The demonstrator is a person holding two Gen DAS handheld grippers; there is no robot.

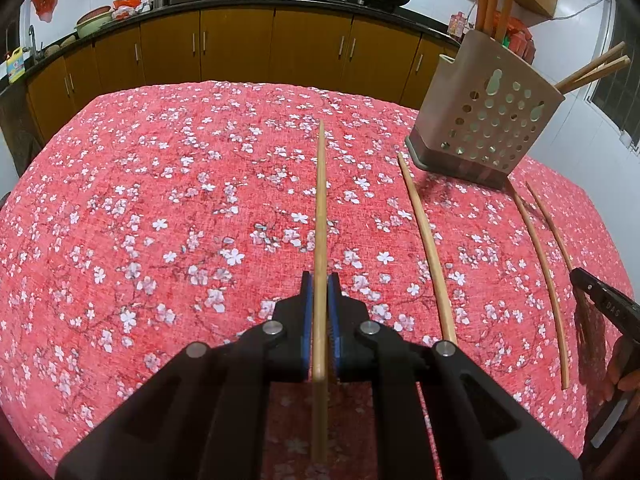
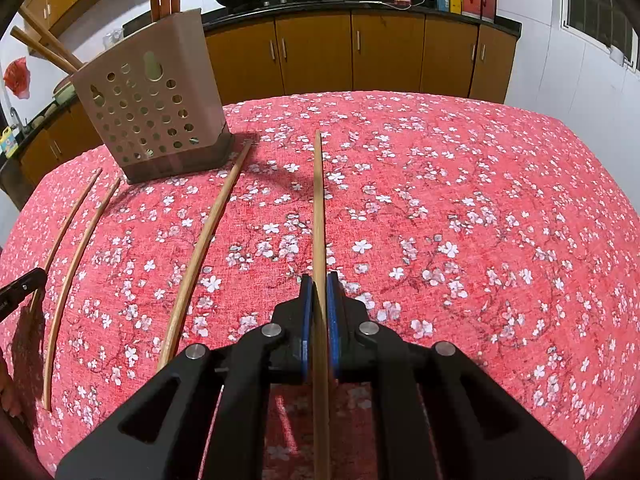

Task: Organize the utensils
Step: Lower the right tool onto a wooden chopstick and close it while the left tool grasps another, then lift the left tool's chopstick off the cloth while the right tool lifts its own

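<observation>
Judging by several chopsticks already upright in the holder (image 1: 486, 120), the job looks partway done: each gripper, left (image 1: 320, 300) and right (image 2: 319, 300), clamps one chopstick (image 1: 320, 208) over the table, while three (image 1: 428, 248) lie loose beside the holder.

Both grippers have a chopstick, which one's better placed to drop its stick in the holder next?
Roughly even; I'd lean left. The left gripper and right gripper each clamp a chopstick, the holder ahead and inward. The holder's lower side pocket faces left; the right sees a taller solid wall.
</observation>
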